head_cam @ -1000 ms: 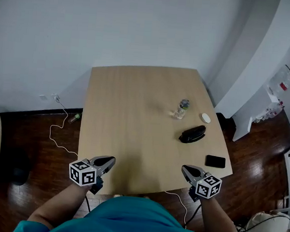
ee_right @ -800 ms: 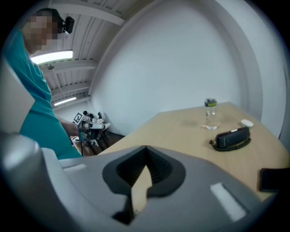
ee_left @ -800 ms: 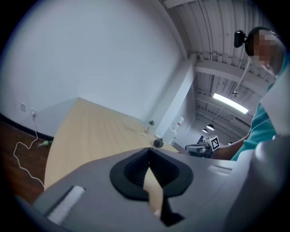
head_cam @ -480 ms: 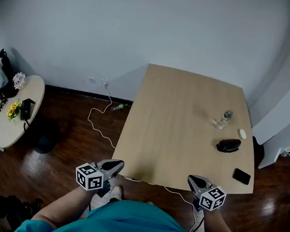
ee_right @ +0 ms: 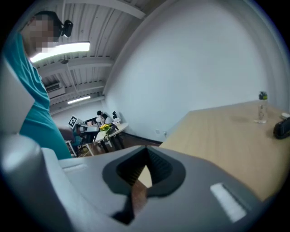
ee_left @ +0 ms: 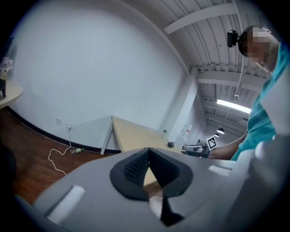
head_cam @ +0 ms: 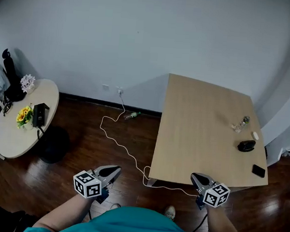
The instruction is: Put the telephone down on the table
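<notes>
Newly in sight at far left since a second ago: black telephone [head_cam: 40, 114], standing on round table [head_cam: 13, 140] beside yellow flowers [head_cam: 23, 116]. Well apart from it, low near the body, left gripper [head_cam: 114, 170] and right gripper [head_cam: 195, 177], jaws pressed together, pinching nothing. Wooden table [head_cam: 199, 127] shifted right.

Head view steeply down; gripper views near-level; all share table [head_cam: 203, 132].

A pale rectangular wooden bench [head_cam: 204, 127] stands on a dark, glossy wooden floor [head_cam: 82, 148], its far edge close to a plain white wall [head_cam: 141, 32]. Well left of the bench sits a small round table [head_cam: 13, 140]. A white cable [head_cam: 114, 142] trails across the floor beside the bench. Strip lights [ee_right: 63, 49] glow on the ceiling.
</notes>
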The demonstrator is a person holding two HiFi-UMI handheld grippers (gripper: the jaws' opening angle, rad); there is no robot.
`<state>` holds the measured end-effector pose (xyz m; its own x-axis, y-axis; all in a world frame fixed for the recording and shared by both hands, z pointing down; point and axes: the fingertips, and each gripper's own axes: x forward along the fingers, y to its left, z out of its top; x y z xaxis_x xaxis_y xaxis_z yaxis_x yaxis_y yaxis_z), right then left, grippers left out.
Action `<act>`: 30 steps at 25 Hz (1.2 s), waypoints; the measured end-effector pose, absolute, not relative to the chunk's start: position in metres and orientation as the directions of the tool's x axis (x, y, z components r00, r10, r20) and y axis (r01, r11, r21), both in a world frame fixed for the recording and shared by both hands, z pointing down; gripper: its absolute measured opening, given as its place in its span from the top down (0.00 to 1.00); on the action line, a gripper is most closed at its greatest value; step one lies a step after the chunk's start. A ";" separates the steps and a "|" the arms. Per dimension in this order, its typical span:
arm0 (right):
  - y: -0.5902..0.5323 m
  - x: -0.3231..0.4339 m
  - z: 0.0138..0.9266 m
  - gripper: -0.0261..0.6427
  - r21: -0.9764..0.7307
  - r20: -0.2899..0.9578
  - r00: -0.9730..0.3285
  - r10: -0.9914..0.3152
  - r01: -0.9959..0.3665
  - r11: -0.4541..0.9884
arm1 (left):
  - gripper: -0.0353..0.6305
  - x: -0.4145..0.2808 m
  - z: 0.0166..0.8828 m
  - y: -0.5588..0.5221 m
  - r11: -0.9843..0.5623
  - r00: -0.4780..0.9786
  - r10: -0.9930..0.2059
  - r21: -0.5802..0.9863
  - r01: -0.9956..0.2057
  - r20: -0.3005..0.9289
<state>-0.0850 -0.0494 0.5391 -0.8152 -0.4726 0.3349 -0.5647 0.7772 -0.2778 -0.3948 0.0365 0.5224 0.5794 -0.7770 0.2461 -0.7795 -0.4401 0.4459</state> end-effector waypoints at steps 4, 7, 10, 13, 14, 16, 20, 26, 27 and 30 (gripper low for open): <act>-0.016 -0.152 0.523 0.96 -0.272 0.329 -0.804 -0.496 -0.583 0.765 | 0.94 -0.465 0.518 0.072 -0.476 0.600 -0.751 0.402 -0.782 0.278; 0.017 -0.190 0.513 0.96 -0.246 0.330 -0.816 -0.474 -0.559 0.792 | 0.94 -0.504 0.515 0.104 -0.448 0.575 -0.771 0.407 -0.796 0.276; 0.043 -0.212 0.510 0.96 -0.229 0.314 -0.833 -0.455 -0.532 0.815 | 0.94 -0.524 0.513 0.130 -0.428 0.548 -0.790 0.391 -0.815 0.277; 0.073 -0.226 0.515 0.96 -0.221 0.303 -0.855 -0.421 -0.492 0.842 | 0.94 -0.532 0.511 0.158 -0.401 0.519 -0.807 0.382 -0.833 0.284; 0.084 -0.230 0.518 0.96 -0.222 0.301 -0.862 -0.407 -0.479 0.850 | 0.94 -0.535 0.510 0.168 -0.393 0.510 -0.812 0.379 -0.838 0.286; 0.101 -0.239 0.523 0.96 -0.225 0.301 -0.873 -0.385 -0.457 0.860 | 0.94 -0.538 0.506 0.185 -0.381 0.500 -0.819 0.383 -0.841 0.283; 0.143 -0.266 0.529 0.96 -0.251 0.305 -0.883 -0.356 -0.436 0.864 | 0.94 -0.551 0.505 0.224 -0.399 0.509 -0.808 0.360 -0.843 0.297; 0.190 -0.330 0.525 0.96 -0.236 0.304 -0.861 -0.409 -0.484 0.843 | 0.94 -0.605 0.525 0.268 -0.425 0.562 -0.790 0.441 -0.791 0.245; 0.199 -0.344 0.525 0.96 -0.240 0.302 -0.852 -0.427 -0.501 0.831 | 0.94 -0.616 0.529 0.278 -0.444 0.579 -0.777 0.435 -0.783 0.249; 0.226 -0.390 0.524 0.96 -0.261 0.295 -0.837 -0.462 -0.535 0.803 | 0.94 -0.657 0.529 0.301 -0.493 0.605 -0.752 0.387 -0.779 0.261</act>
<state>-0.3901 0.2262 0.5243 -0.8366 -0.4619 0.2946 -0.5353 0.8035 -0.2605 -0.6574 0.3015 0.5290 0.6052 -0.7520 0.2611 -0.7793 -0.4926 0.3873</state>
